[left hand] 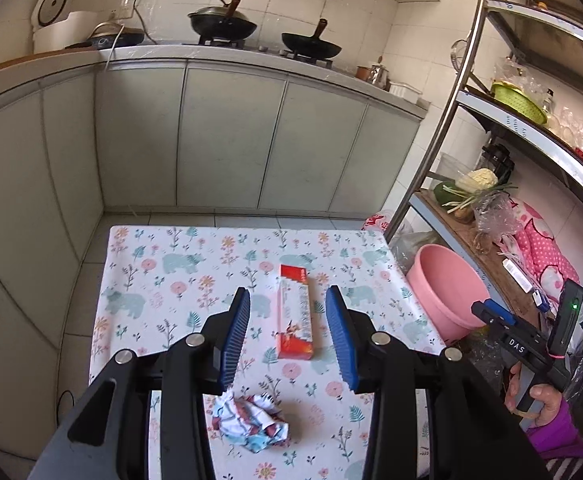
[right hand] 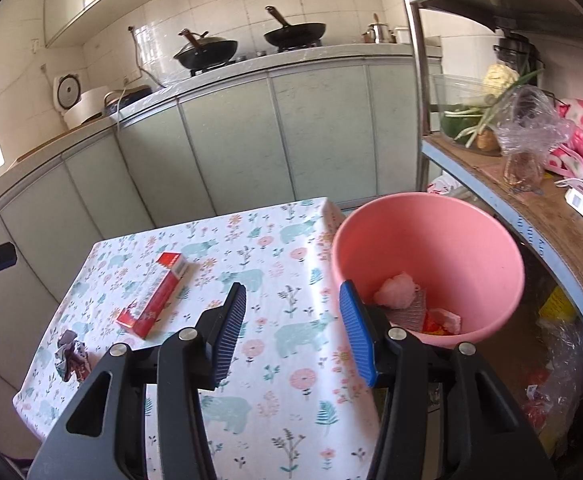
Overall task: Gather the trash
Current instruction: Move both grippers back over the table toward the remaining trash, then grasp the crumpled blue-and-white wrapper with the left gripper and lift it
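Table: small table under a white cloth printed with flowers and teal bears, centre of both wrist views, kitchen cabinets behind.
Carton: long red-and-white cardboard carton lying flat on the cloth, mid-frame in left view; left of centre in right view.
Wrapper: crumpled white, blue and dark-red wrapper ball on the cloth, low centre of left view, nearer the camera than the carton, apart from it; lower left in right view.
Bin: round pink plastic bin just off the table's right edge, right of centre in right view; right side in left view.
Bin contents: pinkish crumpled wads and a red scrap at the bottom, details unclear.
Left gripper: black gripper with blue ribbed pads, fingers spread, nothing between the pads; carton shows through the gap, beyond the tips, untouched.
Right gripper: same build, fingers spread, empty, over the cloth's right part beside the bin; also at right edge of left view, held by a hand with a purple sleeve.
Shelf: metal rack with wooden boards at far right, holding vegetables, a clear plastic bag, pink dotted cloth.
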Tool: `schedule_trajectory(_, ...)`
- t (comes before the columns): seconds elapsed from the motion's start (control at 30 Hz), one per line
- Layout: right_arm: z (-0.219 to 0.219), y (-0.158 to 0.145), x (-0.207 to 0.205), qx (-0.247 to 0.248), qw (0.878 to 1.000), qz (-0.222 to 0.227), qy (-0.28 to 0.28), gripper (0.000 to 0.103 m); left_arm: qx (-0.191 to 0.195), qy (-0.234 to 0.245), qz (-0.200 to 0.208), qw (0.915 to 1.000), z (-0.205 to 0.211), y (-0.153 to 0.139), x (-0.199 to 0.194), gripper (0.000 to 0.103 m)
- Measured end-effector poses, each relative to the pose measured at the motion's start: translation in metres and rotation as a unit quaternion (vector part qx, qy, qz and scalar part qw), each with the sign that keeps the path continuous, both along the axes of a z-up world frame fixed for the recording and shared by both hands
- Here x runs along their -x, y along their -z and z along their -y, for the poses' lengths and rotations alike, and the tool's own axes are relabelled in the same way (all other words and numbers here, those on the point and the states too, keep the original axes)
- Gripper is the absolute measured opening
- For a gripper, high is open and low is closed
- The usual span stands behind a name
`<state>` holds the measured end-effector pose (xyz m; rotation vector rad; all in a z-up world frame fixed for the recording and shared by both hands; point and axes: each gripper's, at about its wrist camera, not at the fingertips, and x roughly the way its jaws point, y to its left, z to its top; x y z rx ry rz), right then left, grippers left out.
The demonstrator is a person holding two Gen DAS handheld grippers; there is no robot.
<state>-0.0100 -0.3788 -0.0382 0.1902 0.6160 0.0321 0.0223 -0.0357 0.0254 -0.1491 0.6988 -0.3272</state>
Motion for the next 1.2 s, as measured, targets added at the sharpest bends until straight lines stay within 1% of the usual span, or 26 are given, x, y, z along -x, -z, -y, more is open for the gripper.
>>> schedule_trajectory(0.13,-0.018,0.0,-0.001,0.008,1.0,-0.005,-0.018,0.05,0.0,-0.011,-0.02,0.9997,-0.017,0.016,0.008,0.038)
schedule_trajectory(0.23,-0.028,0.0,-0.002,0.014,0.999,-0.01,-0.03,0.05,-0.005,-0.011,-0.035,0.9993,-0.022,0.029,0.01,0.038)
schedule_trajectory(0.53,-0.055,0.006,-0.009,0.031,0.997,-0.027,-0.059,0.05,-0.004,-0.003,-0.101,0.9949,-0.028,0.079,0.009,0.039)
schedule_trajectory(0.57,-0.058,0.006,-0.01,0.033,0.997,-0.029,-0.061,0.05,0.0,0.0,-0.109,0.994,-0.028,0.085,0.008,0.04)
schedule_trajectory(0.63,-0.063,0.009,-0.013,0.035,0.997,-0.035,-0.067,0.05,0.0,0.008,-0.124,0.9922,-0.026,0.098,0.006,0.048)
schedule_trajectory(0.73,-0.071,0.012,-0.016,0.04,0.995,-0.042,-0.077,0.05,-0.01,0.023,-0.139,0.99,-0.017,0.113,0.004,0.05)
schedule_trajectory(0.83,-0.078,0.016,-0.02,0.047,0.994,-0.05,-0.087,0.05,-0.029,0.03,-0.143,0.9889,-0.009,0.125,0.002,0.053)
schedule_trajectory(0.9,-0.082,0.018,-0.021,0.049,0.993,-0.054,-0.092,0.05,-0.046,0.03,-0.135,0.9893,-0.004,0.129,0.002,0.054)
schedule_trajectory(1.07,-0.089,0.022,-0.027,0.053,0.992,-0.063,-0.1,0.05,-0.047,0.033,-0.119,0.9912,0.001,0.136,-0.001,0.055)
schedule_trajectory(1.13,-0.091,0.024,-0.028,0.055,0.991,-0.066,-0.104,0.05,-0.046,0.036,-0.125,0.9904,0.004,0.142,-0.003,0.056)
schedule_trajectory(1.2,-0.093,0.025,-0.03,0.055,0.99,-0.069,-0.106,0.05,-0.046,0.039,-0.12,0.991,0.005,0.144,-0.003,0.051)
